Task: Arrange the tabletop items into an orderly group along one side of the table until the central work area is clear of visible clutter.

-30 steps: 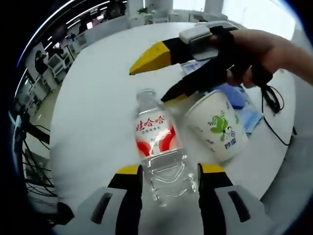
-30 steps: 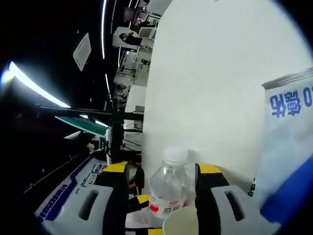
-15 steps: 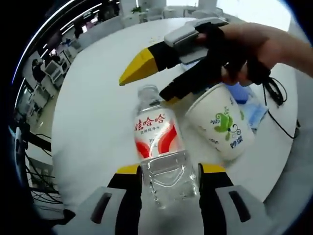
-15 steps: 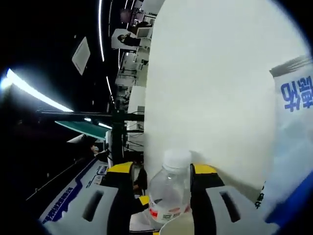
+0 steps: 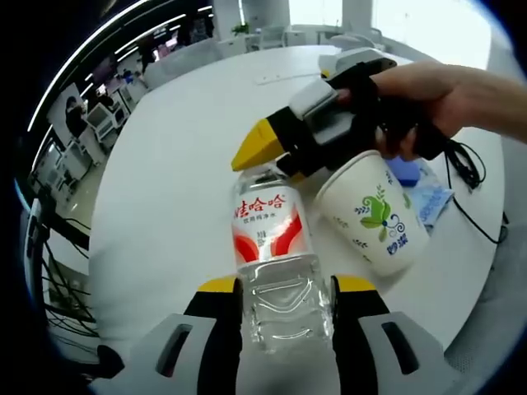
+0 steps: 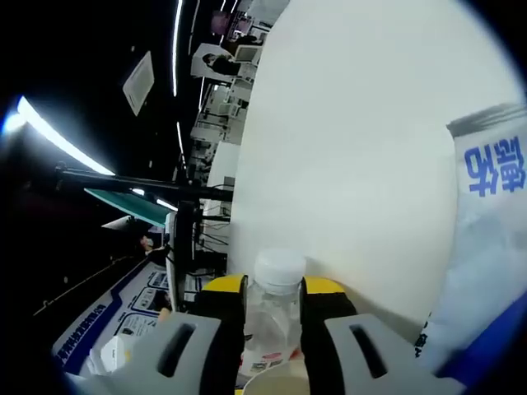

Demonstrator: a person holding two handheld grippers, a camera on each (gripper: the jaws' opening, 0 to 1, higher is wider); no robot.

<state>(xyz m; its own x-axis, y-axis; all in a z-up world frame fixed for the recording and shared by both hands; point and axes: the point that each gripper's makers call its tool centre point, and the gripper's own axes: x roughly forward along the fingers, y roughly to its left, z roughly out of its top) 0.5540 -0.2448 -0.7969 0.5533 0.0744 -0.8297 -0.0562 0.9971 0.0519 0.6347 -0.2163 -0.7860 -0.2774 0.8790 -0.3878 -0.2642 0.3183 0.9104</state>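
Observation:
A clear water bottle (image 5: 272,247) with a red and white label stands on the white round table (image 5: 165,164). My left gripper (image 5: 286,290) is shut on the bottle's lower body, with a jaw pressed to each side. My right gripper (image 5: 265,159), held by a hand, comes in from the right and its yellow tips close around the bottle's neck. In the right gripper view the white-capped bottle (image 6: 278,284) is pinched between the jaws of my right gripper (image 6: 274,290). A white paper cup (image 5: 375,211) with a green print stands just right of the bottle.
A blue and white packet (image 5: 422,191) lies behind the cup and shows large at the right (image 6: 486,247). A black cable (image 5: 471,169) trails over the table's right side. Bare table (image 6: 354,123) stretches beyond the bottle. Office desks stand past the table's edge.
The right gripper's jaws have closed in on the bottle's neck, from wide apart to tight around it. The left gripper has kept its hold on the bottle.

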